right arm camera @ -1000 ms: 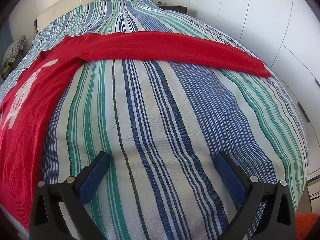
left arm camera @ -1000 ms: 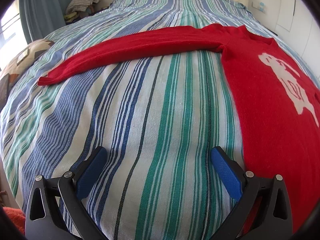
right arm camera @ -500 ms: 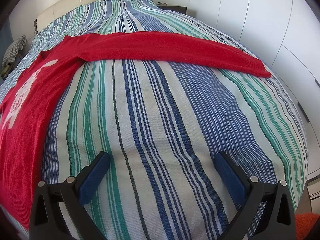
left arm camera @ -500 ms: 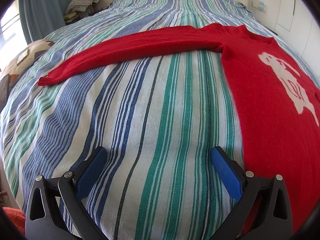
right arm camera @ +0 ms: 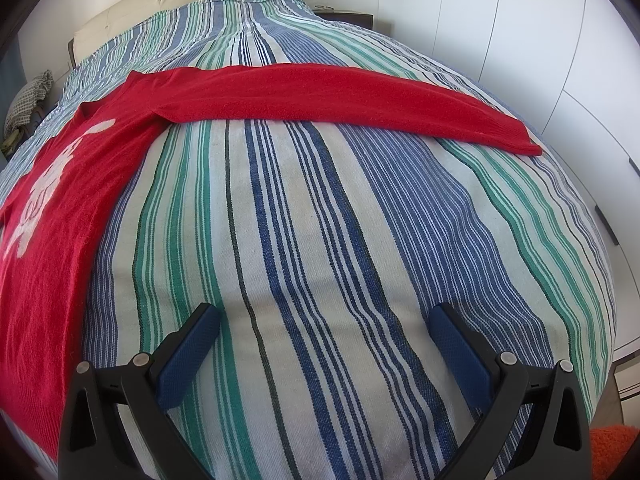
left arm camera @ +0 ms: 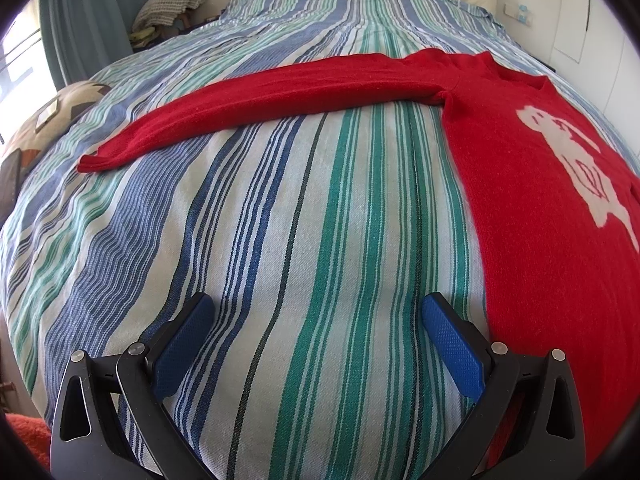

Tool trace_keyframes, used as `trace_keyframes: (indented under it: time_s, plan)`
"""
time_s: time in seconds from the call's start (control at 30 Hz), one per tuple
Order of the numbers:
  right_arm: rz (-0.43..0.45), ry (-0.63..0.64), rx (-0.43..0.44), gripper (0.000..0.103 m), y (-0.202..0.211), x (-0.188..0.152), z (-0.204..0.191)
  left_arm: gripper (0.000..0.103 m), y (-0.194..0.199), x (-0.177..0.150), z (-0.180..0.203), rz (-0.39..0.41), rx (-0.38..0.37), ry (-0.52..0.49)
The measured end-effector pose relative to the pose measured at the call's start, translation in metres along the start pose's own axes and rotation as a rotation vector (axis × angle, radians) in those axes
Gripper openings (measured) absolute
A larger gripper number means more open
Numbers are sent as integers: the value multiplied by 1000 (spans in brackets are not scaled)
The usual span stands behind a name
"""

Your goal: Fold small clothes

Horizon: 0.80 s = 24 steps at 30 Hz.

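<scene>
Striped bed [left arm camera: 312, 220] across both views, its blue, green and white cover taut and bare in the near foreground. Spread flat on it, a red sweater [left arm camera: 540, 208] with a pale figure on the chest, body between the two cameras, at the right edge of the left wrist view and the left edge of the right wrist view [right arm camera: 60, 240]. Both sleeves stretched straight out to the sides: left sleeve [left arm camera: 260, 96] running toward the curtain side, cuff lying flat on the stripes; right sleeve [right arm camera: 340, 100] reaching toward the white wardrobe [right arm camera: 540, 40], cuff near the bed's edge. No fold anywhere in the garment yet, so by the look of it the very start of the task: laid out and smoothed, first fold not begun. Left gripper [left arm camera: 318, 312] low above bare cover, just beside the sweater's hem side, jaws wide apart and holding nothing. Right gripper [right arm camera: 326, 320] likewise above bare cover, well apart from its sleeve, jaws spread and empty. Next move probably a reach forward to each cuff, a pinch through the knit alone without catching the cover beneath, then a carry inward across the chest. Soft, fuzzy knit likely to sag and drag on the cover, so a lift clear before the carry.
</scene>
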State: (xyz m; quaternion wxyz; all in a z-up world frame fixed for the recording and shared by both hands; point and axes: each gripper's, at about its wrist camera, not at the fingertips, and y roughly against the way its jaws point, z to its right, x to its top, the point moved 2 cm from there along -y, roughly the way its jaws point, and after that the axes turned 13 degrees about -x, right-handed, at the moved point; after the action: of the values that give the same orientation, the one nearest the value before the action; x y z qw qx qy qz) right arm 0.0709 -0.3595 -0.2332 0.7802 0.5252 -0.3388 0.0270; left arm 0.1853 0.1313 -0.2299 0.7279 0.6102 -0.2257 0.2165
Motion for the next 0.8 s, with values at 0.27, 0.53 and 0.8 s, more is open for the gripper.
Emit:
trace_keyframes:
  time_s: [0.27, 0.53, 0.8]
  plan:
    - [1, 0, -1, 103, 0, 1, 0, 102, 0, 0, 0, 0, 1, 0]
    - [2, 0, -1, 103, 0, 1, 0, 102, 0, 0, 0, 0, 1, -1]
    - [7, -2, -2, 103, 3, 3, 1, 102, 0, 0, 0, 0, 1, -1]
